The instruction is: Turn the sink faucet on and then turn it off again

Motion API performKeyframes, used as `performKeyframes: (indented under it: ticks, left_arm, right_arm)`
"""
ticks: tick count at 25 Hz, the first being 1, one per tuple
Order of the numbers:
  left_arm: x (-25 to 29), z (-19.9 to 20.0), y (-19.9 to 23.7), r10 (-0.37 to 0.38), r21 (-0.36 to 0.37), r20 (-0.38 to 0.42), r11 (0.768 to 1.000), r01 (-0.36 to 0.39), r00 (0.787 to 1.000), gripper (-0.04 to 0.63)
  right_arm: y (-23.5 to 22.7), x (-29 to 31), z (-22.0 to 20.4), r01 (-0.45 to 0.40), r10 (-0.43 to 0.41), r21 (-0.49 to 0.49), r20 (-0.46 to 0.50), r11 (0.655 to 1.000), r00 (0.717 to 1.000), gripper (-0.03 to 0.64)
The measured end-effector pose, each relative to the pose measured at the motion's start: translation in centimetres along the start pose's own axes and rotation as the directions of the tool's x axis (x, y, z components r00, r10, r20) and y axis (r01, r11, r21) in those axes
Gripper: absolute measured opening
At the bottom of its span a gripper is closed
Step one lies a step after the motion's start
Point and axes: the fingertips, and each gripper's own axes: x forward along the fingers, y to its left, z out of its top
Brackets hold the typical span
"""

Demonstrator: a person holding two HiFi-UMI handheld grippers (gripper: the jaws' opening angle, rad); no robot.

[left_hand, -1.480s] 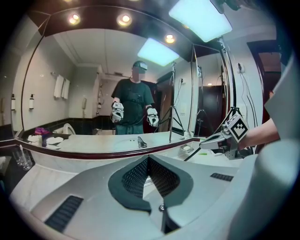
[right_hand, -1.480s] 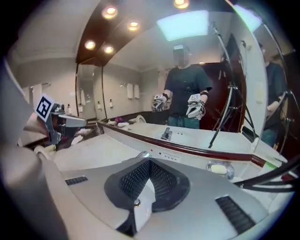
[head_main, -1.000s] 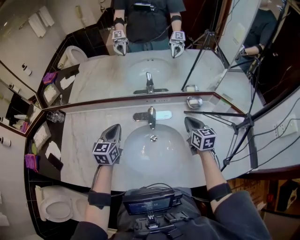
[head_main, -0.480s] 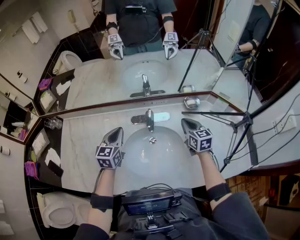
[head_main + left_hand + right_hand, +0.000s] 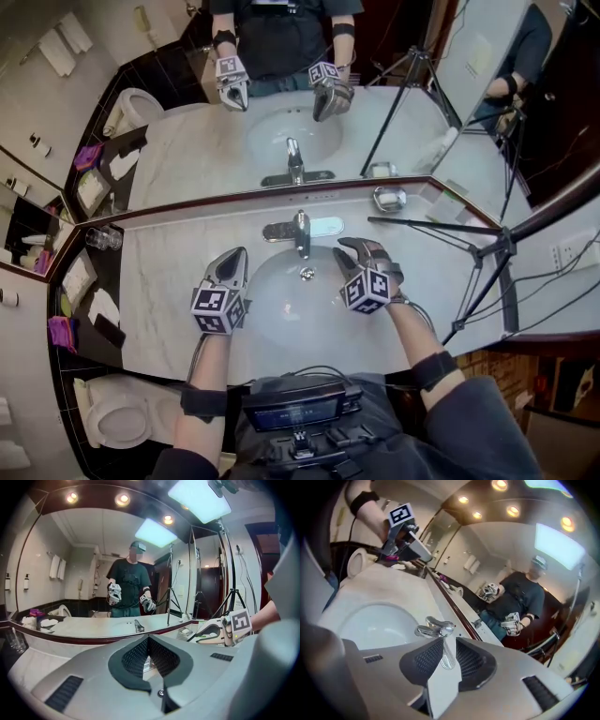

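My right tongs point(image 5: 349, 249) are tilted sideways with the jaws opening and nothing between them yet, ready for the faucet lever point(image 5: 301, 228) just ahead. My left tongs point(image 5: 230, 257) are pressed together and empty, idle at the basin point(image 5: 281, 302) edge, faucet ahead-right.

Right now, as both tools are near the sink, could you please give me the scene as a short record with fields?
Place: pale counter with a sink, mirror behind it
Faucet: chrome, at the sink's back rim; no water stream visible
Left tool: jaws shut, empty, at the sink's left rim
Right tool: jaws opening, nothing pressed between the pads, pointing toward the faucet from its right
Other: soap dish right of the faucet; tripod at far right
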Motion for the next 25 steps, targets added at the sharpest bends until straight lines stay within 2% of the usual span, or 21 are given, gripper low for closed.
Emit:
performKeyframes:
  ticks: [4,10,12,18,25]
  left_arm:
    - [0.5,-0.6,0.6,0.011,-0.01,-0.012,1.0,-0.011,1.0,-0.014]
    - [1.3,-1.1,1.7,0.023,-0.016,-0.021,1.0,-0.024,0.999,-0.014]
    - [1.4,-1.3,1.8,0.025,-0.019,-0.025,0.999,-0.026,0.999,-0.014]
    - [1.8,-1.7,2.1,0.032,-0.028,-0.035,0.999,-0.033,0.999,-0.014]
    - [1.9,-2.2,2.9,0.039,-0.038,-0.045,0.998,-0.041,0.998,-0.014]
  right_arm:
    - [1.7,2.8,0.7,-0.037,0.036,-0.187,-0.011,0.982,0.999,0.156]
    - [2.2,6.2,1.5,-0.053,0.053,-0.359,-0.011,0.932,0.999,0.189]
    - [2.5,7.2,1.6,-0.063,0.06,-0.406,-0.019,0.912,0.998,0.221]
    - [3.9,10.6,0.7,-0.102,0.086,-0.486,-0.054,0.868,0.995,0.221]
    - [4.7,13.5,1.3,-0.124,0.103,-0.515,-0.071,0.848,0.992,0.221]
